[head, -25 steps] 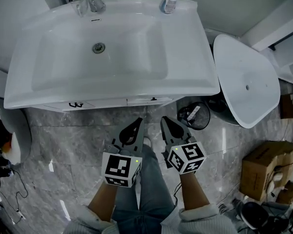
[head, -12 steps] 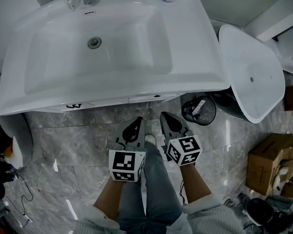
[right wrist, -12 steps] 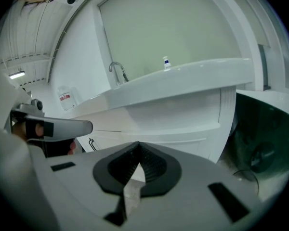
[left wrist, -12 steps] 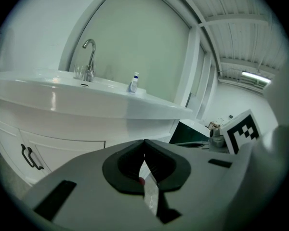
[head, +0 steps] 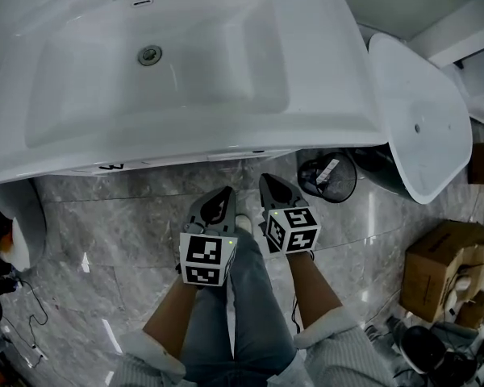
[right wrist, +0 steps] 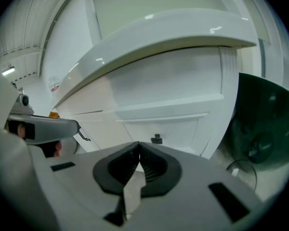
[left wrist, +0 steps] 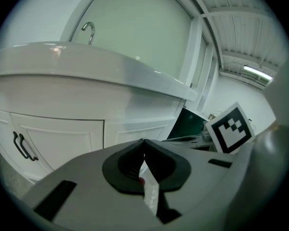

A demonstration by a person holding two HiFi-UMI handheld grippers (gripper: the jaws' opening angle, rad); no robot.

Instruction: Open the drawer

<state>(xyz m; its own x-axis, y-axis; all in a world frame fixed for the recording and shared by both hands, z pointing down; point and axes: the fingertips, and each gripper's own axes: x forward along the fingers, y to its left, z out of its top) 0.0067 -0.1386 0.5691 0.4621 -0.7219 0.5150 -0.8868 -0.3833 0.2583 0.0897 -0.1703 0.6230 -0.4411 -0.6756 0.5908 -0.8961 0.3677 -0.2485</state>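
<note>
Grey marble bathroom floor (head: 105, 224) below a white washbasin (head: 202, 63); left gripper (head: 224, 192) and right gripper (head: 267, 181), jaws together and empty, face the vanity drawer (right wrist: 176, 125)

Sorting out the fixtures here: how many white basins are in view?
2. The mounted basin sits on the cabinet at the top of the head view; the loose basin lies to its right. None seems hidden.

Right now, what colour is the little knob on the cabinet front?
The knob is black; the right gripper view shows it best.
</note>
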